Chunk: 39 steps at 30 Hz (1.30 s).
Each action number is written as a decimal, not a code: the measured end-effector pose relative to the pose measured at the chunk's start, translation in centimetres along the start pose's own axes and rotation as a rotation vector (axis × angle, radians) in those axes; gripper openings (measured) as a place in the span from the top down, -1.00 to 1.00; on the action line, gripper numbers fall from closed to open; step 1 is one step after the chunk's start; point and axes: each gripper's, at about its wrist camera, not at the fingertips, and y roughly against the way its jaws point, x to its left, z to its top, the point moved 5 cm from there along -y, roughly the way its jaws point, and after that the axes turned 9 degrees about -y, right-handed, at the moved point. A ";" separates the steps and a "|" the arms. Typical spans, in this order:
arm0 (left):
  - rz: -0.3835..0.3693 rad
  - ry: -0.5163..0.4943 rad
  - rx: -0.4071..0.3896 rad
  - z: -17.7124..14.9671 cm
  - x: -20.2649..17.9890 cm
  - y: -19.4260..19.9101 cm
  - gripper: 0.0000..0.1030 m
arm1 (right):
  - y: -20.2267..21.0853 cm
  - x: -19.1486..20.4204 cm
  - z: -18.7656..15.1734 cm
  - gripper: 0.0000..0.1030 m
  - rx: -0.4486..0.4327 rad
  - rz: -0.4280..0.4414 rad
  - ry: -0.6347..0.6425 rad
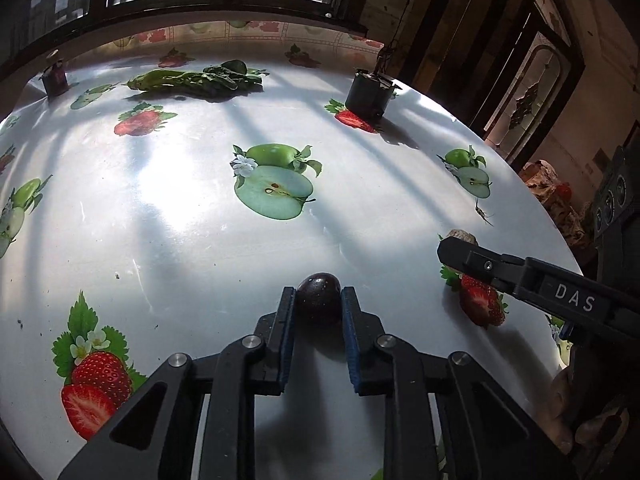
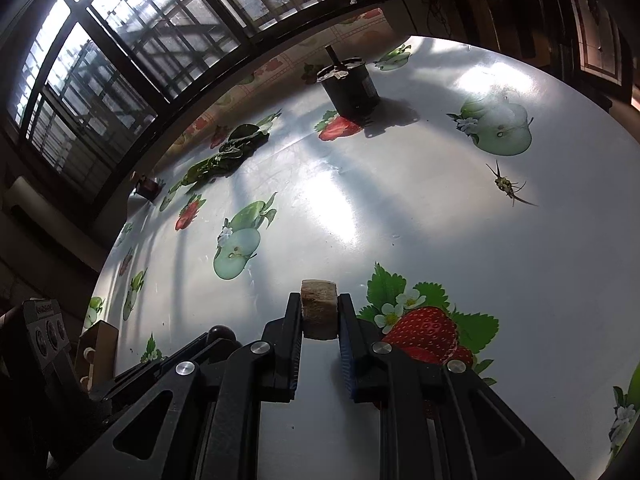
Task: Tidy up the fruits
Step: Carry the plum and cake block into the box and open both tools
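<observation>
Left gripper (image 1: 319, 294): both pads pressed against a dark round fruit (image 1: 319, 298) that sits low on the table (image 1: 192, 240), near the front edge.
Right gripper (image 2: 320, 304): pinching a pale brown chunk with a rough flat top (image 2: 318, 308), just left of a printed strawberry.
Spacing of the two: in the left wrist view the right gripper (image 1: 460, 254) reaches in from the right, well apart from the dark round fruit.
Open room: the middle of the table is bare glossy cloth with printed apples and strawberries.
Far side: leafy greens (image 1: 200, 78) lie at far left-centre; a dark cylindrical device (image 1: 370, 94) stands far right; a small dark jar (image 1: 55, 76) sits at the far left rim.
Right side: an insect-like scrap (image 2: 505, 184) lies alone.
Edges: the table's rim curves away on the right; a window (image 2: 120, 40) runs beyond the far edge.
</observation>
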 end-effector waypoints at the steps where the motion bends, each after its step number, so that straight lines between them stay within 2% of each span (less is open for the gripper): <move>1: 0.001 0.007 -0.003 0.0 0.2 0.1 0.60 | -0.1 -0.1 0.0 0.66 0.001 -0.002 -0.001; 8: -0.007 0.025 -0.010 0.1 0.4 0.7 0.60 | -0.7 0.2 0.0 0.66 0.012 -0.003 0.010; 12: -0.010 0.056 -0.040 0.0 0.3 2.6 0.60 | -0.8 0.7 -0.1 0.66 -0.007 -0.015 0.041; 18: 0.027 0.073 -0.140 -1.8 1.8 10.5 0.59 | -0.3 1.4 -0.7 0.66 -0.060 -0.064 0.102; 21: 0.086 0.122 -0.167 -4.1 5.1 15.1 0.59 | 0.0 1.9 -1.3 0.66 -0.072 -0.075 0.129; 24: 0.193 0.188 -0.178 -7.0 9.4 19.6 0.59 | 0.5 3.2 -2.1 0.66 -0.090 -0.102 0.184; 27: 0.310 0.275 -0.174 -10.3 14.1 23.1 0.59 | 1.3 5.9 -4.0 0.66 -0.072 -0.061 0.219; 32: 0.446 0.382 -0.152 -15.3 19.8 26.2 0.59 | 2.1 13.2 -9.0 0.65 0.033 0.099 0.290; 35: 0.442 0.423 -0.122 -17.5 21.5 26.5 0.59 | 2.2 18.3 -12.9 0.65 0.123 0.211 0.351; 39: 0.444 0.419 -0.107 -18.7 21.9 26.4 0.59 | 1.9 24.6 -19.2 0.64 0.220 0.296 0.481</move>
